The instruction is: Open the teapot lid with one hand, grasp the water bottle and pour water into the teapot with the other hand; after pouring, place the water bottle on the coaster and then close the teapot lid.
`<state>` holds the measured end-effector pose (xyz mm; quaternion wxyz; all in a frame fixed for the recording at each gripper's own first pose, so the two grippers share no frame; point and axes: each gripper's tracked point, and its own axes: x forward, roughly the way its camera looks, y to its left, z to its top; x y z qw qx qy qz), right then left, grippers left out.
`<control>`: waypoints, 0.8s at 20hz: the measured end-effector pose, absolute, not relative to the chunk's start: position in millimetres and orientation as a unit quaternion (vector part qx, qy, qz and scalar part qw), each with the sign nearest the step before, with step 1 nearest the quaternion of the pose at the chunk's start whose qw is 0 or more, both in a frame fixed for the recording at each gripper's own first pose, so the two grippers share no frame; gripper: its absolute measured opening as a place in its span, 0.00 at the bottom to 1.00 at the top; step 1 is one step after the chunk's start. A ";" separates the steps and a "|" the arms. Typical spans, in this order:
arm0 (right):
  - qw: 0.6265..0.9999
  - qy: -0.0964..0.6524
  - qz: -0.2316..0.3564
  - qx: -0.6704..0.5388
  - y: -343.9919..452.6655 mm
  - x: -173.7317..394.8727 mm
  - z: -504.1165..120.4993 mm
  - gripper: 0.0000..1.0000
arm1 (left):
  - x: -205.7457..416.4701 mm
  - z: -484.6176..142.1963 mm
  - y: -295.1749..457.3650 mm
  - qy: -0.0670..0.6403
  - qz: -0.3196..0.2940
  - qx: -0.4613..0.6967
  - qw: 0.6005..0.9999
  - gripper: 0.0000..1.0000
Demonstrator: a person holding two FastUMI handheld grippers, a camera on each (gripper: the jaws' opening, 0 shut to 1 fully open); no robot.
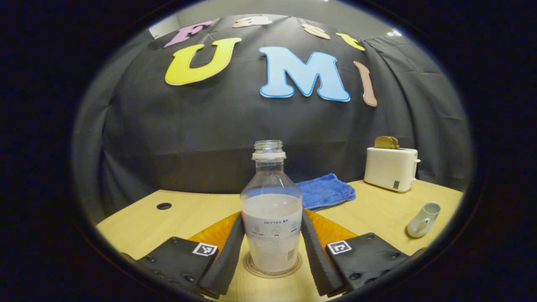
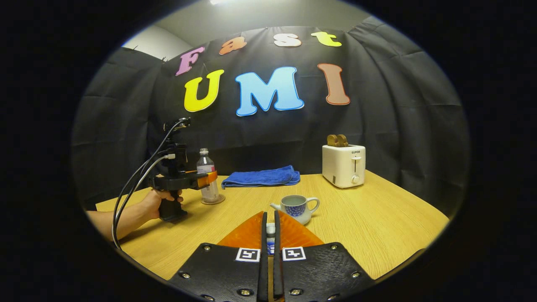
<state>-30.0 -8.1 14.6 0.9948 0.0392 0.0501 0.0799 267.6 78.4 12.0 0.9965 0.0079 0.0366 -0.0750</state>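
Nearest in the right gripper view, the right gripper (image 2: 269,235) is held low over the wooden table (image 2: 377,222), level and pointing forward. Its two fingers are nearly pressed together, pinching a small white and blue piece — it looks like the teapot lid (image 2: 270,230), though most of it is hidden. Just beyond the fingertips stands one teapot (image 2: 296,208), its top open, spout to the left.

To the left, a person's hand (image 2: 161,199) grips the handle of the left gripper (image 2: 207,178), forearm lying along the table. In the left gripper view, that gripper's fingers (image 1: 230,256) flank the one water bottle (image 1: 272,209) — close at both sides, but I cannot tell whether they press on it. The bottle is uncapped, partly full, upright on one round coaster (image 1: 272,270).

Farther back lie one folded blue towel (image 2: 262,177) and one white toaster (image 2: 344,164) with bread in its slot, before the black cloth wall.
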 end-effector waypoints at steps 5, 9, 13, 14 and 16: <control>0.995 0.055 0.076 0.039 -11.0 -29.7 12.4 0.05 | 276.8 7.6 82.4 0.025 -0.067 0.013 0.997 0.86; 0.995 0.057 0.075 0.040 -10.9 -29.1 11.5 0.05 | 275.1 5.8 85.2 0.024 -0.067 -0.008 0.997 0.88; 0.994 0.058 0.081 0.040 -8.2 -32.1 10.9 0.05 | 269.8 4.2 86.9 0.023 -0.063 -0.008 0.998 0.96; 0.994 0.058 0.082 0.039 -7.6 -32.2 10.9 0.05 | 266.8 3.3 85.8 0.022 -0.061 -0.005 0.998 0.96; 0.994 0.057 0.082 0.039 -7.5 -34.3 12.1 0.05 | 262.9 6.8 85.7 0.021 -0.062 -0.002 0.998 0.96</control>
